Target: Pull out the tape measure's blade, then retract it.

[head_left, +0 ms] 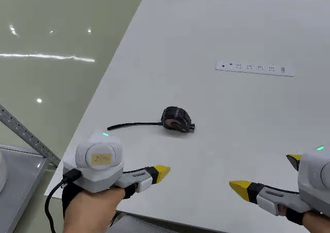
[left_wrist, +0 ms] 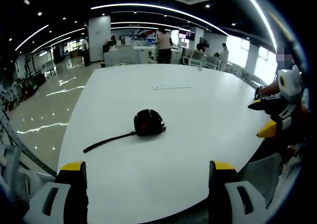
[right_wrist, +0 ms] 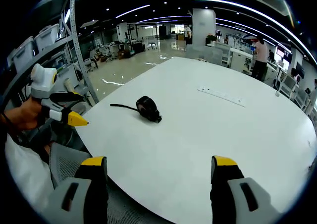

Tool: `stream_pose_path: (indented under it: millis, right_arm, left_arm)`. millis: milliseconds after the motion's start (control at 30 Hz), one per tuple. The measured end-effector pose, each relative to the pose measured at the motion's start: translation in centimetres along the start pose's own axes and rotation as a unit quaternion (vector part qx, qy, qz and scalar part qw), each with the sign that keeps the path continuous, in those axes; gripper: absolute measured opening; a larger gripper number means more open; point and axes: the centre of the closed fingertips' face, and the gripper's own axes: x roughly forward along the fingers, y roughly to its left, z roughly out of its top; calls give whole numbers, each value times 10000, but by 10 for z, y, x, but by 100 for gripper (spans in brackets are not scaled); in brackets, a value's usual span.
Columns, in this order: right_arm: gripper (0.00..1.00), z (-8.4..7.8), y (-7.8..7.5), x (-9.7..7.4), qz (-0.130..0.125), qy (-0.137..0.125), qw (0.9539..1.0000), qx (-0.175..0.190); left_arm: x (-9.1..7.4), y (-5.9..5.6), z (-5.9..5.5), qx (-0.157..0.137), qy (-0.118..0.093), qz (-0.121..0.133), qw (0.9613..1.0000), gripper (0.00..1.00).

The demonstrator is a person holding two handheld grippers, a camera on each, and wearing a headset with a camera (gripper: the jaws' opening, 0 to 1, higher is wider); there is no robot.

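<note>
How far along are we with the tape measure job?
Nothing looks done: the round black tape measure lies untouched on the white table, blade in, black strap trailing. In hand: nothing; the left gripper and right gripper hover open at the near edge. Left: grip it, pull the blade, retract.

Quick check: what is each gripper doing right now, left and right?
Left gripper: open, holding nothing.
Right gripper: open, holding nothing.
The tape measure lies on the table, apart from both.
</note>
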Motion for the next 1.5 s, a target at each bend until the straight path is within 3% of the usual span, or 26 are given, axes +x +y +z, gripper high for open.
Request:
stream_pose_path:
  millis: [900, 1500]
  right_arm:
    - [87, 4, -8, 28, 71, 122, 9998, -149]
    - [86, 6, -3, 45, 195, 221, 9993, -209]
  left_arm:
    - [31, 7, 7, 18, 35, -116, 9999, 100]
    - [49, 10, 11, 107, 87, -190, 9997, 99]
